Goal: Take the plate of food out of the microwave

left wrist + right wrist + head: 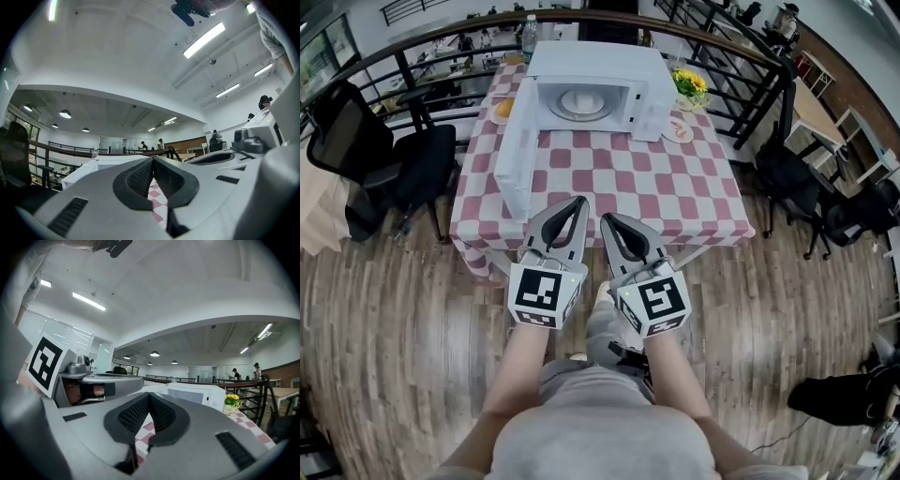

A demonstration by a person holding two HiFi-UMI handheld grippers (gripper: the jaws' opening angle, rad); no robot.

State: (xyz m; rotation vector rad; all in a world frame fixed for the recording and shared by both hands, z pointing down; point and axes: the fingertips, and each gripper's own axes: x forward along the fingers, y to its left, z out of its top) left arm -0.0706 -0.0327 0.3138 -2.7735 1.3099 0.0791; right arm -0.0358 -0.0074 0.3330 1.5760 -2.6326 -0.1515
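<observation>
The left gripper [577, 202] and right gripper [608, 221] — grey, wedge-shaped — are clenched on nothing. A round plate [578, 103] sits inside the boxy white microwave [609, 64] on the checkered-cloth desk [675, 192].

Bare checkered table [619, 187] lies open up to the microwave [591, 58] mouth, swung-out door [514, 155] walling the left, flowers [690, 84] at right.
</observation>
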